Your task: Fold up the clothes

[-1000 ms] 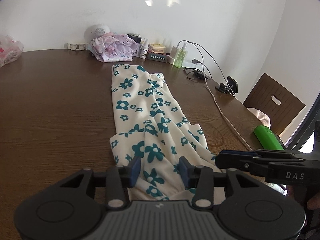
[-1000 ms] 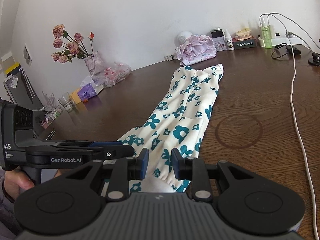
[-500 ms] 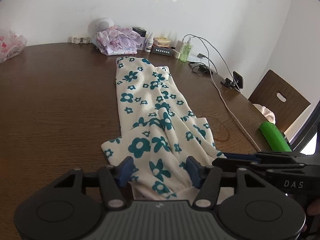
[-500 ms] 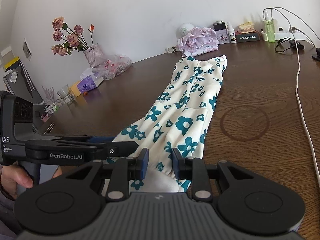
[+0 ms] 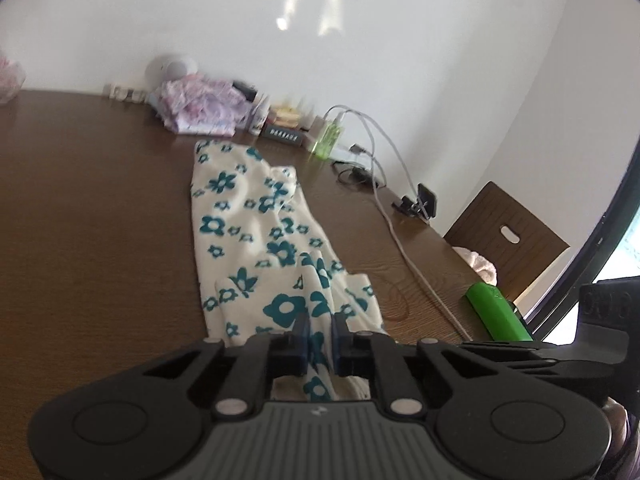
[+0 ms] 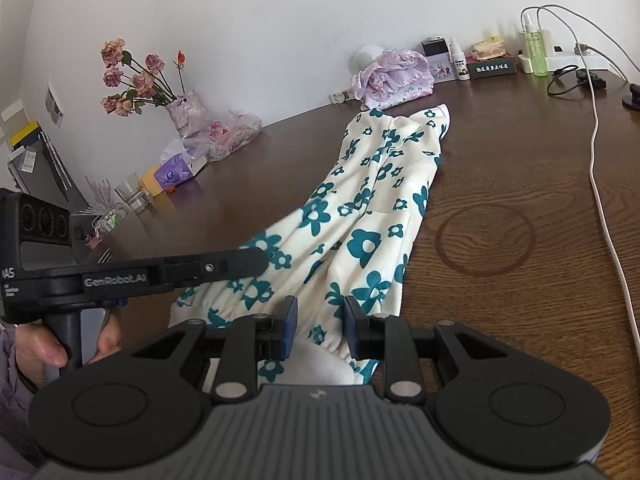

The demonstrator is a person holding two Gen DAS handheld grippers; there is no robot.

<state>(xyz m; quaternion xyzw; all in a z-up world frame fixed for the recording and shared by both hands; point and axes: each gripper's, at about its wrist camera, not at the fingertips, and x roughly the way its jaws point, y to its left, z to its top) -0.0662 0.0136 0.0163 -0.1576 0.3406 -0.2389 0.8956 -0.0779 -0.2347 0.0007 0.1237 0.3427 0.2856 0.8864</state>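
A: Plain white wall [image 6: 280,20] all round, with bright light patches [image 5: 304,12] on it at 12 o'clock in the left view.

B: Yep. Dark wood table [image 6: 520,168] fills most of it, with a ring mark [image 6: 486,239] at 3 o'clock. There's a brown chair [image 5: 506,240] at 3 o'clock, and a daylit window edge [image 5: 616,248] behind it.

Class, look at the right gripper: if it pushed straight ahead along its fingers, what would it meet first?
Most likely the floral garment: the right gripper already has its near hem between the fingers, and the cloth stretches ahead across the table.
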